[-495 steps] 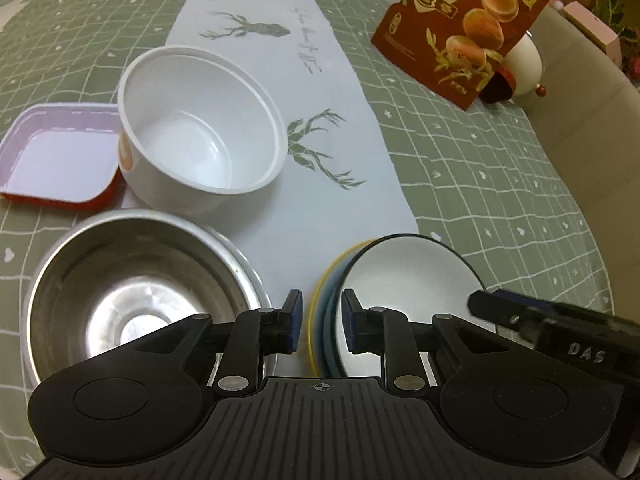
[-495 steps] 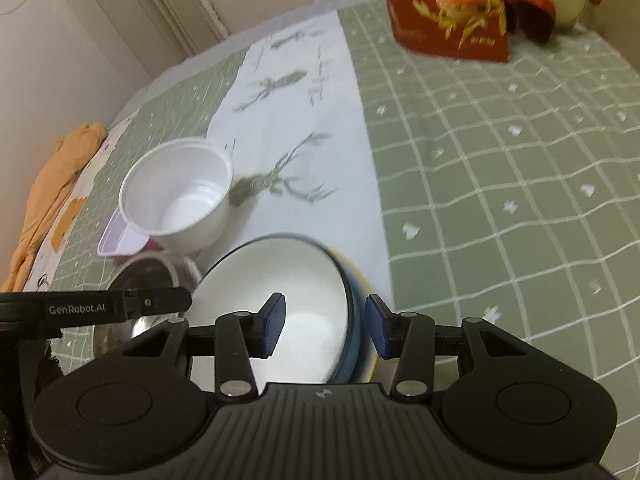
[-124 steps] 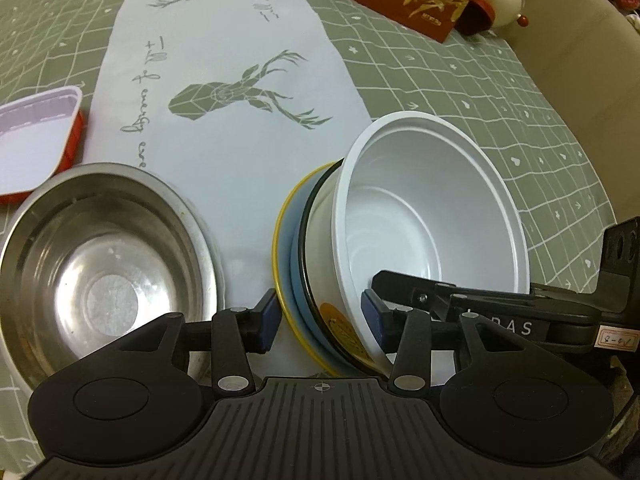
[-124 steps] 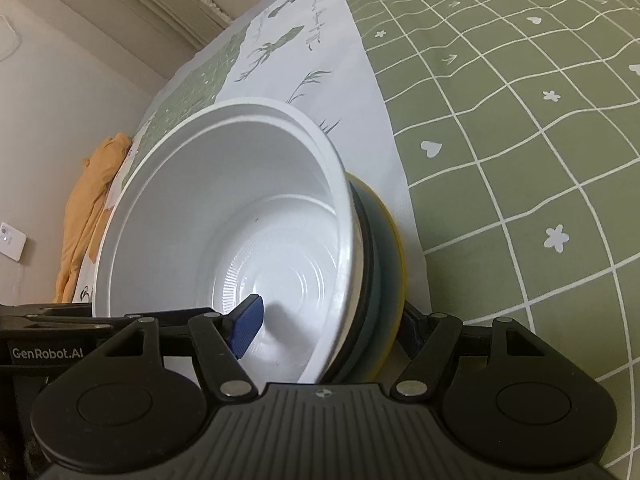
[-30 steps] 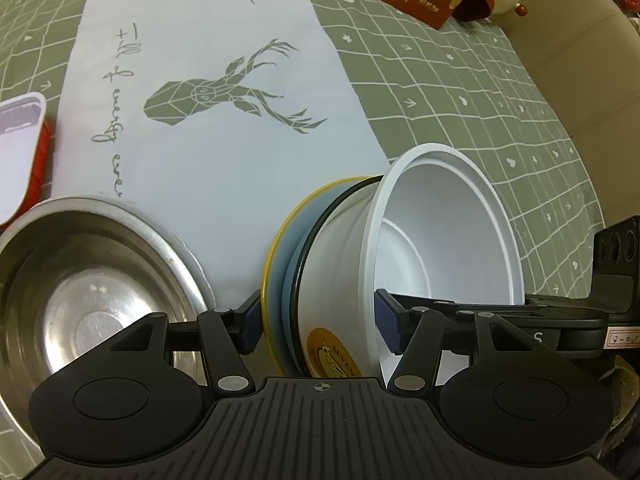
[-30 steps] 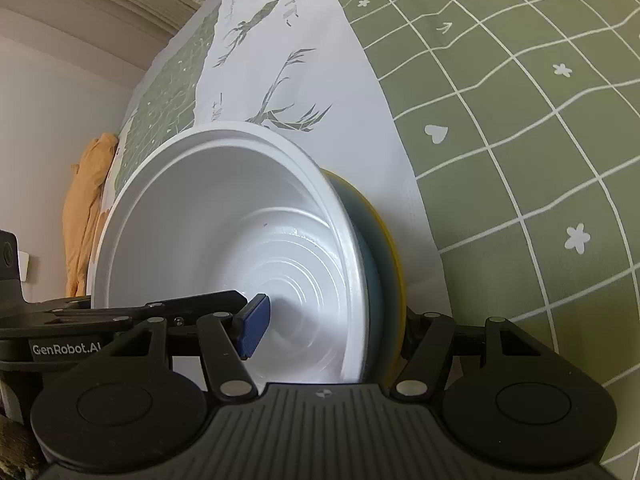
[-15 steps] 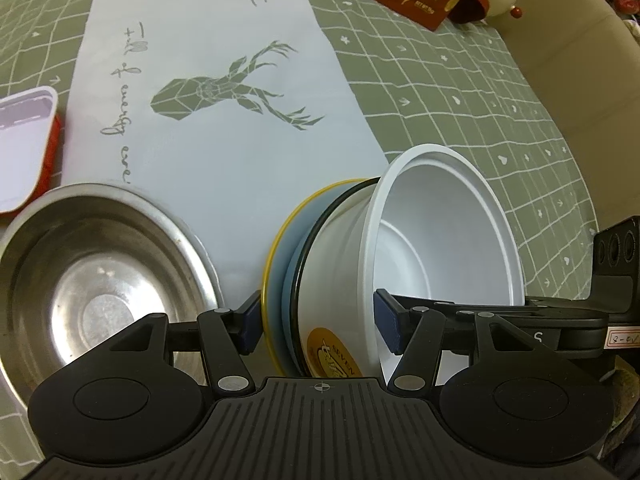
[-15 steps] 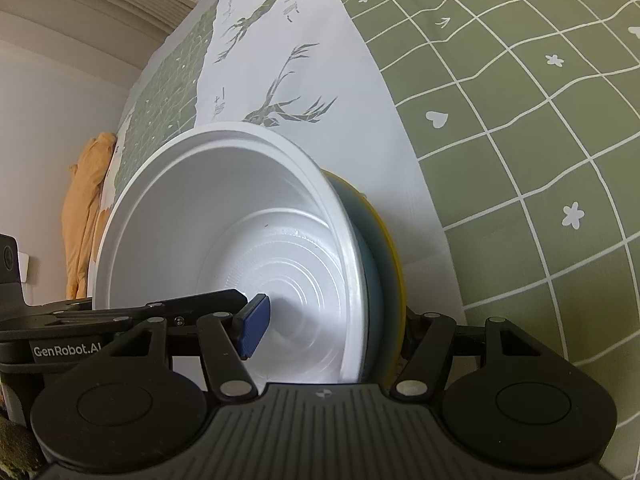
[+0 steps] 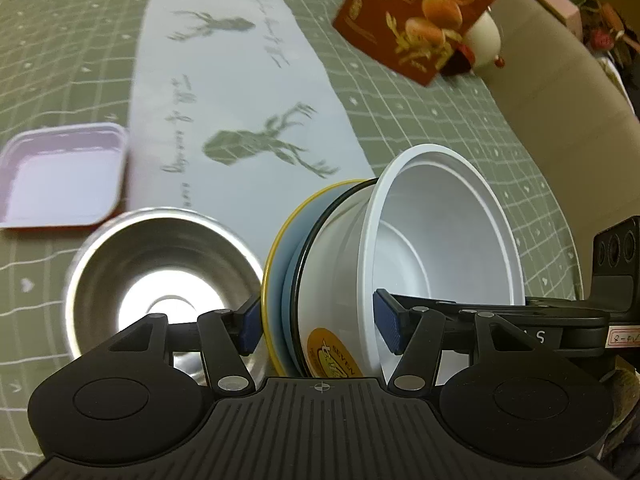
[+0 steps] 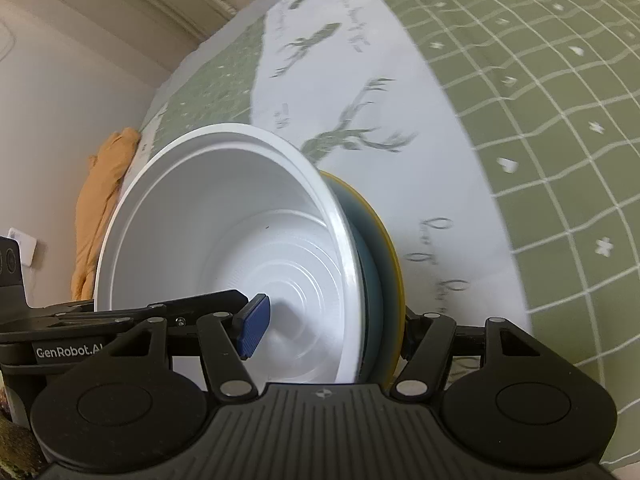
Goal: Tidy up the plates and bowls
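A white plastic bowl [image 9: 448,240] sits nested on a stack of plates: a black-rimmed white one, a blue one [image 9: 280,272] and a yellow-rimmed one. My left gripper [image 9: 318,324] is shut on this stack, one finger under the yellow plate, one inside the bowl. My right gripper [image 10: 332,320] grips the same stack from the other side; the white bowl [image 10: 224,220] and yellow plate rim [image 10: 390,240] lie between its fingers. The stack is lifted and tilted above the table. A steel bowl [image 9: 160,272] stands on the table at the left.
A pink square dish [image 9: 60,176] lies at the far left. A red-brown egg snack bag [image 9: 420,16] and a white round ornament [image 9: 484,36] stand at the back right. The cloth [image 9: 40,60] is green-checked with a white deer runner [image 9: 240,80]. An orange cloth [image 10: 100,208] hangs at the edge.
Both grippers have raised the stack of plates and bowl. The table, steel bowl and pink dish now sit lower and farther in view, with motion blur.
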`<state>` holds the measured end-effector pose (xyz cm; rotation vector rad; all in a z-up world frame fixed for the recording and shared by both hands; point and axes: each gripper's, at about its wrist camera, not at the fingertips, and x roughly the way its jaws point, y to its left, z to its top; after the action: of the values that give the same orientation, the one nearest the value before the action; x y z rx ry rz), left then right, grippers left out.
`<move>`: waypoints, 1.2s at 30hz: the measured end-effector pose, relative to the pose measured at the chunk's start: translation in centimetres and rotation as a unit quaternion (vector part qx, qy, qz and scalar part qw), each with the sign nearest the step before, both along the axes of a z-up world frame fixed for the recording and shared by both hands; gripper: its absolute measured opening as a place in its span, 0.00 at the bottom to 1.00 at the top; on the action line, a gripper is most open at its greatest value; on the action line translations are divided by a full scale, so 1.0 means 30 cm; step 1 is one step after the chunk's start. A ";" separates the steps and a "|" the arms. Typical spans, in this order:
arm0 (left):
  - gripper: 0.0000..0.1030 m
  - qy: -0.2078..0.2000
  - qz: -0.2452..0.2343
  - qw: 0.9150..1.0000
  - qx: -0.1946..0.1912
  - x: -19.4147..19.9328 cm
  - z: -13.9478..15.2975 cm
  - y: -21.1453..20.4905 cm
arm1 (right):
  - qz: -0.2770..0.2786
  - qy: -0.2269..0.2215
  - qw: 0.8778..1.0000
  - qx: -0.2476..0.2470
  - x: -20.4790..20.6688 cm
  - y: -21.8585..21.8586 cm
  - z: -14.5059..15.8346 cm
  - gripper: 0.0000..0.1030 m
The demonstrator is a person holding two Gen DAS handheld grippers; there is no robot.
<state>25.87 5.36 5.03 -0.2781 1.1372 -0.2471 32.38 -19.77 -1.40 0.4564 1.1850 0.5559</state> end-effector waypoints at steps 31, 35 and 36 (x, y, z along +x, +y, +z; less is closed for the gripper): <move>0.52 0.056 0.080 0.995 -0.029 -0.056 -0.215 0.451 | 0.106 0.013 0.992 -0.066 0.018 0.512 -0.112 0.62; 0.47 0.056 0.081 0.995 -0.025 -0.049 -0.221 0.455 | 0.110 -0.004 0.991 -0.076 0.020 0.516 -0.105 0.63; 0.47 0.056 0.081 0.995 -0.025 -0.049 -0.221 0.456 | 0.110 -0.003 0.991 -0.074 0.022 0.515 -0.106 0.63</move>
<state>24.39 19.05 -1.61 -0.4304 1.2139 -0.1182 33.05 -4.34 -4.59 0.1982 1.2702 0.6521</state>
